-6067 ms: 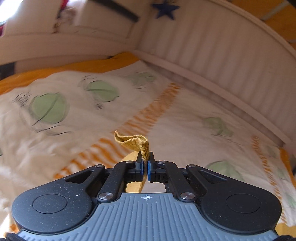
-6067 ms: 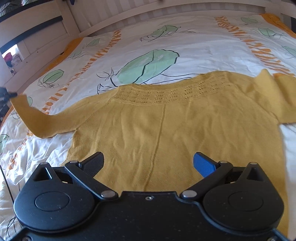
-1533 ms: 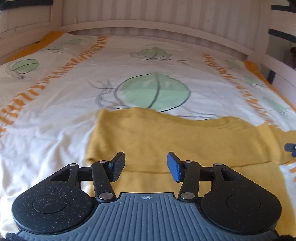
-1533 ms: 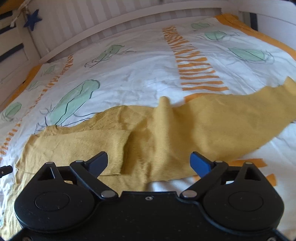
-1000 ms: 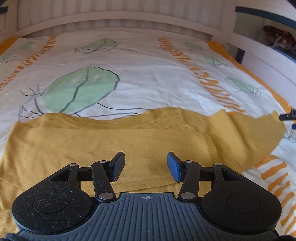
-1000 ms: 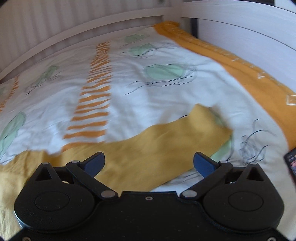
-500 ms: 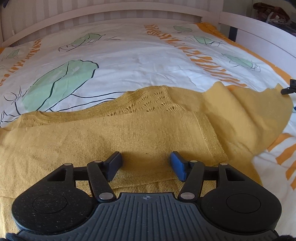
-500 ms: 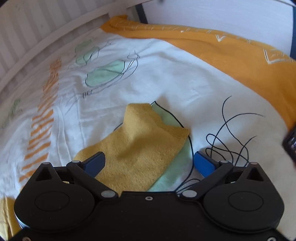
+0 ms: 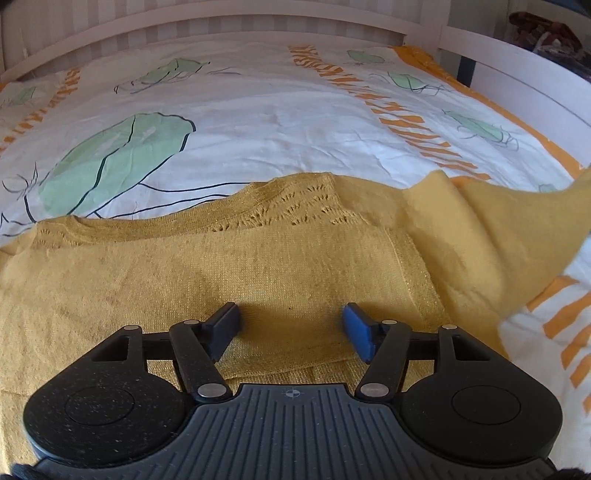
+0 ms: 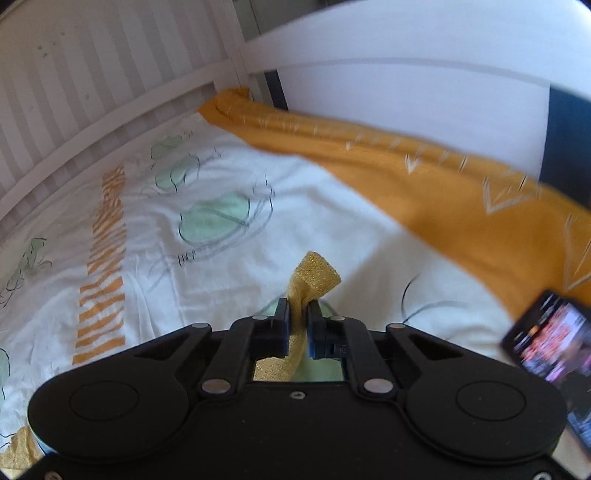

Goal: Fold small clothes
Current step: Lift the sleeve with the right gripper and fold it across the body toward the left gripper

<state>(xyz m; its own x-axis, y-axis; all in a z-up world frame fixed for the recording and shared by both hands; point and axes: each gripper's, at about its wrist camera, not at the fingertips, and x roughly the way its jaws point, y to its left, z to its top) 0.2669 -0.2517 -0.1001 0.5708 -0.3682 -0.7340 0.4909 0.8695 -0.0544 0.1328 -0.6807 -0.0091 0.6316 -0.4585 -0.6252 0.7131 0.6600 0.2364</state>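
A mustard-yellow knitted sweater (image 9: 221, 266) lies flat on the bed, its left sleeve folded across the body. My left gripper (image 9: 291, 317) stands open just over the folded part, and its pads press on nothing. In the right wrist view my right gripper (image 10: 298, 314) is shut on the sleeve cuff (image 10: 316, 275), which sticks up above the jaws. In the left wrist view that right sleeve (image 9: 517, 229) rises off the bed toward the right edge. The right gripper itself is out of the left wrist view.
The white duvet (image 9: 277, 110) has green leaf prints and orange stripes. A slatted headboard (image 9: 221, 33) stands at the far end, with a white side rail (image 9: 517, 74) on the right. An orange blanket (image 10: 443, 184) lines the right side, and a lit phone (image 10: 546, 343) lies near it.
My right gripper has shut on the sleeve cuff and lifted it off the duvet. In the left wrist view the sleeve now rises to the right. The left gripper has barely shifted.
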